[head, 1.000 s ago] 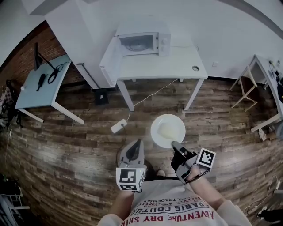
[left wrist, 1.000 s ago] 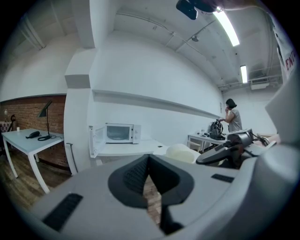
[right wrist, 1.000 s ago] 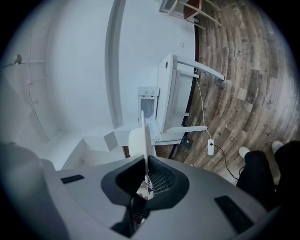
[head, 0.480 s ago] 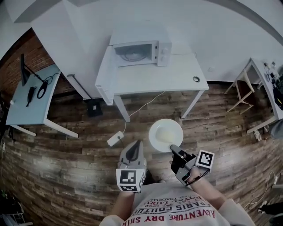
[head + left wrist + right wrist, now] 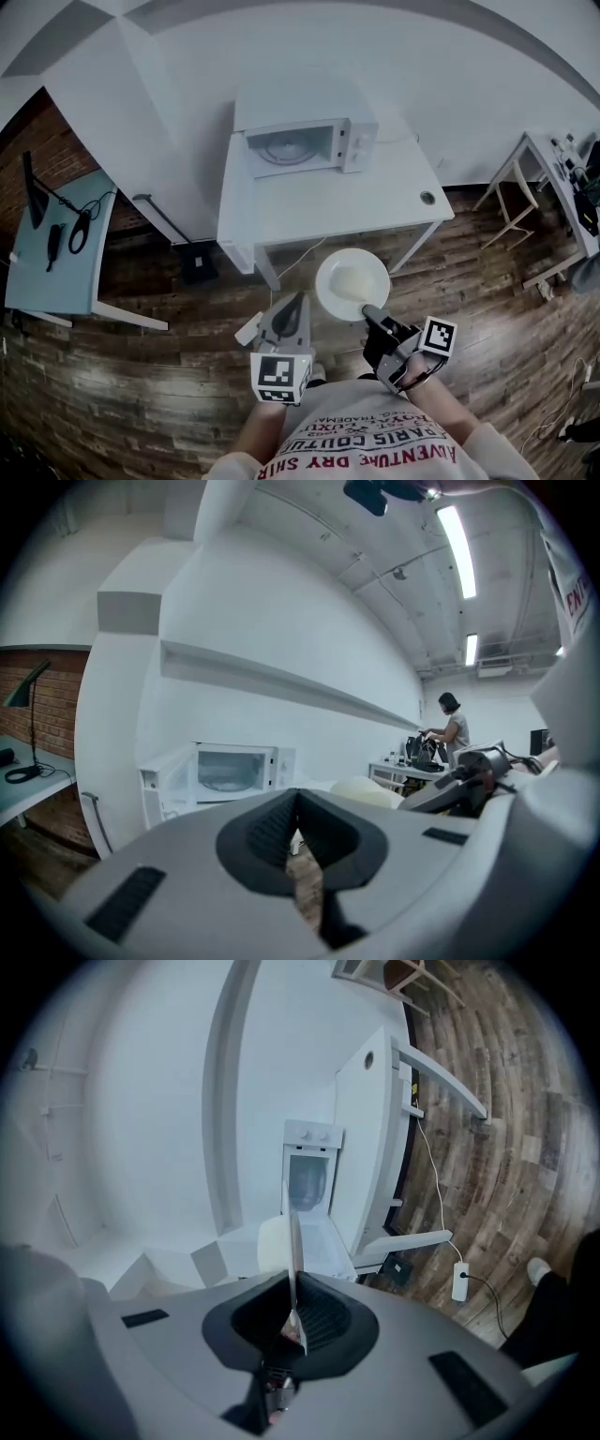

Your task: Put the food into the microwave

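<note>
Right tool clenched on the plate of food, left tool closed empty, as the microwave desk draws closer, nearly within reach.

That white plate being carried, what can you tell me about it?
The plate is round, white and smooth, probably ceramic or plastic, with a pale mound of food on it. It is held roughly level in the air above the wooden floor, near the white table. Only the right claw touches it, clamped on its near rim.
</note>
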A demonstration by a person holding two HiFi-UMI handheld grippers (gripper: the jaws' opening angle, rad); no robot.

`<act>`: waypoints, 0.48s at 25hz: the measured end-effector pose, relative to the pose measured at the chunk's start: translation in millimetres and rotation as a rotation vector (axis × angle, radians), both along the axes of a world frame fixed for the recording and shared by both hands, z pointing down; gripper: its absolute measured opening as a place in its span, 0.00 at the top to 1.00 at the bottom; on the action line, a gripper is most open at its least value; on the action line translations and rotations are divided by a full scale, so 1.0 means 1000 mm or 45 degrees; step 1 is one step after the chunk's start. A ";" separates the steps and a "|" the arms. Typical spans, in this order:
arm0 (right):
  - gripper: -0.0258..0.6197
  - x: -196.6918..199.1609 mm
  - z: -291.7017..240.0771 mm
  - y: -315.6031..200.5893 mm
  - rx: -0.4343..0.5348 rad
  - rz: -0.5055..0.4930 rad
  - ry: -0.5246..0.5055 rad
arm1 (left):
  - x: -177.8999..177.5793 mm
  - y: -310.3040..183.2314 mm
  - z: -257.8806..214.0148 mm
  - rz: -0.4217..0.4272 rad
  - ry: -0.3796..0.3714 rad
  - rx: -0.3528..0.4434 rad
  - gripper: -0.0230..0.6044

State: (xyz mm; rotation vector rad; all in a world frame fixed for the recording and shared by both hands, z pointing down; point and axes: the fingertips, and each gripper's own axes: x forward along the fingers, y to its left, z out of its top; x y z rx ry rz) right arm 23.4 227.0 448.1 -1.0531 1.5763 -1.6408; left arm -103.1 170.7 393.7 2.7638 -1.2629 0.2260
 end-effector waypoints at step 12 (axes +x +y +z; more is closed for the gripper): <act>0.92 0.013 0.010 -0.104 -0.019 0.006 -0.050 | 0.009 -0.094 0.021 -0.023 -0.014 -0.066 0.96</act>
